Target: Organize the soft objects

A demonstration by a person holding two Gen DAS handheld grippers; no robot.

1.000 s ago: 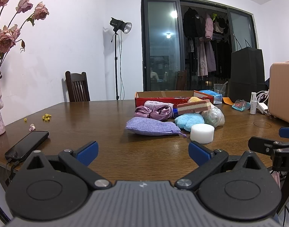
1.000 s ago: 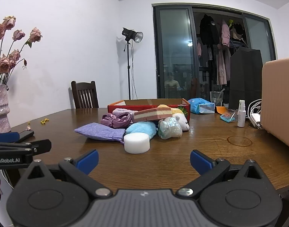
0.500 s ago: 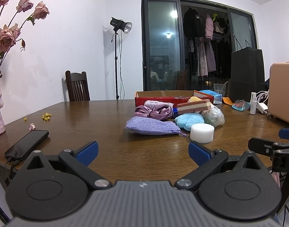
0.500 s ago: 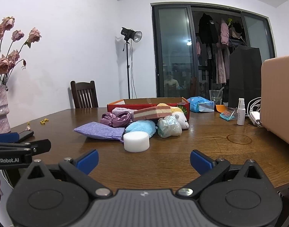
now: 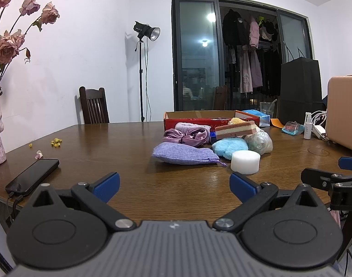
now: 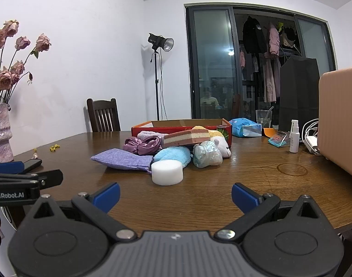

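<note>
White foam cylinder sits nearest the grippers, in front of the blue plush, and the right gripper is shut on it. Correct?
Not quite. The right gripper is open and empty; the white foam cylinder stands untouched before the blue plush, as the right wrist view shows.

Even, cool-white indoor light from above; both views sharp, no motion blur. Lamp reflections glare in dark glass door (image 5: 196, 53). Soft sheen on wooden table (image 6: 256, 184). Studio light (image 6: 161, 42) throws faint shadow on white wall (image 5: 83, 46). Strong fisheye bowing, dark vignette at corners.
</note>
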